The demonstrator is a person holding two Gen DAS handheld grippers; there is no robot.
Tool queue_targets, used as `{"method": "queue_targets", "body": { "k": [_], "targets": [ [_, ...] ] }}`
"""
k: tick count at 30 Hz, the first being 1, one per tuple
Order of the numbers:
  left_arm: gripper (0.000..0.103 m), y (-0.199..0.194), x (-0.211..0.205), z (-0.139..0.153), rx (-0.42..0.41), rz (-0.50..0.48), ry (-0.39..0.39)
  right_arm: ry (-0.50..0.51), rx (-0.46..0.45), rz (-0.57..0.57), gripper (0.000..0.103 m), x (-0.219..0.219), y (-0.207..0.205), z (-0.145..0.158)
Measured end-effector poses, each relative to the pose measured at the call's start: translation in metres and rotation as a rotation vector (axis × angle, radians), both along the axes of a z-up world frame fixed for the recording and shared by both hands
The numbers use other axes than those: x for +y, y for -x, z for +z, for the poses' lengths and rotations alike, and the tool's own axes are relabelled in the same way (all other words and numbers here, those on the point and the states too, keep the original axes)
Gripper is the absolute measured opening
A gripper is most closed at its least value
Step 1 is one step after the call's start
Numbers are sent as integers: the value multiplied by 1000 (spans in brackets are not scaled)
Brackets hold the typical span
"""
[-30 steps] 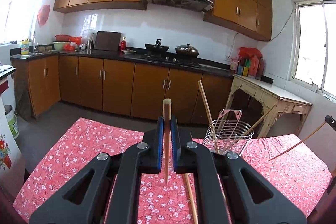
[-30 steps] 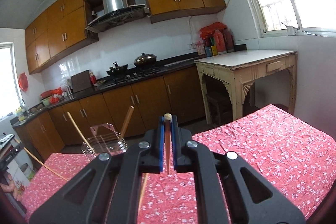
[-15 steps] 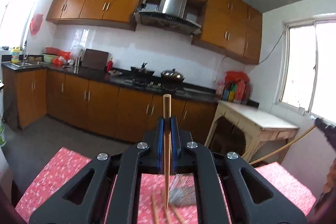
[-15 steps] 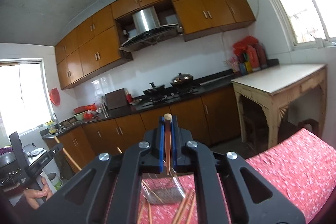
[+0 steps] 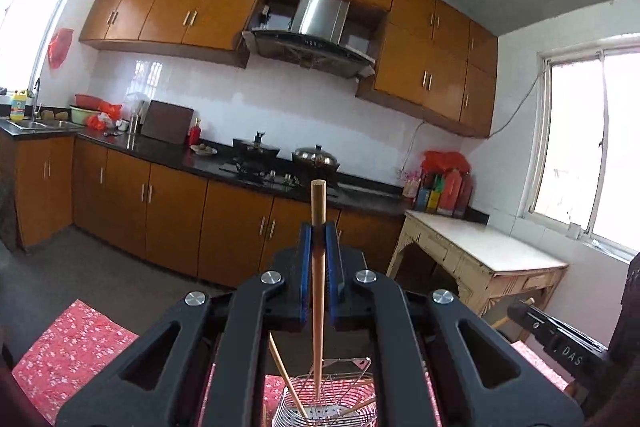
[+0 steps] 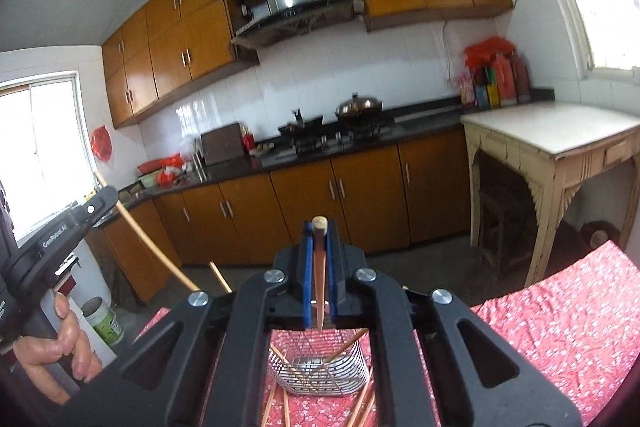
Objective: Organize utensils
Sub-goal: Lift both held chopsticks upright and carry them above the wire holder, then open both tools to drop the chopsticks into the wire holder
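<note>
Two chopsticks have risen off the surface (image 6: pixel 560 327): left fingers (image 5: pixel 318 235) clamp one chopstick (image 5: pixel 318 267), right fingers (image 6: pixel 319 239) another (image 6: pixel 320 291), both now above the wire basket (image 6: pixel 320 367), ready for dropping in.

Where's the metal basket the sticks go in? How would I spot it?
Find the table with the red flowery cloth. Near the middle of it stands a silver wire basket with a few chopsticks leaning inside. It is the only shiny metal thing there; everything else on the cloth is loose wooden chopsticks.
</note>
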State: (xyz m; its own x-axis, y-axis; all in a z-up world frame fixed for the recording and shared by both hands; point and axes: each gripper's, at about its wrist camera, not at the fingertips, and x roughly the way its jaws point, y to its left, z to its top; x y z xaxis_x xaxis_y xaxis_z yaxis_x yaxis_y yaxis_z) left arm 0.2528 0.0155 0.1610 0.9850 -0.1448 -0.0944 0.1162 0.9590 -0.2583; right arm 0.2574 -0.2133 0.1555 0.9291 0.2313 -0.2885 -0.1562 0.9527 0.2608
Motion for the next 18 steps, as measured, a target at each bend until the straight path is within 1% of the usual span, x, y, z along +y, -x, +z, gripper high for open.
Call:
{"method": "queue_targets", "body": {
  "k": [4,9,15,18],
  "targets": [
    [7,-18,-8,-16,46,8,-29,-12,56,24,7,1,-18,-14],
    [7,-36,-9,-34,103,16,-43,-32,105,43,7,2,-40,-26],
    [7,-54,-9,-45,159,11,-38,-29,151,46,7,9,-59,-37],
    [7,-58,-10,-49,173,5,-46,-24,164,37,7,10,-65,-44]
  ]
}}
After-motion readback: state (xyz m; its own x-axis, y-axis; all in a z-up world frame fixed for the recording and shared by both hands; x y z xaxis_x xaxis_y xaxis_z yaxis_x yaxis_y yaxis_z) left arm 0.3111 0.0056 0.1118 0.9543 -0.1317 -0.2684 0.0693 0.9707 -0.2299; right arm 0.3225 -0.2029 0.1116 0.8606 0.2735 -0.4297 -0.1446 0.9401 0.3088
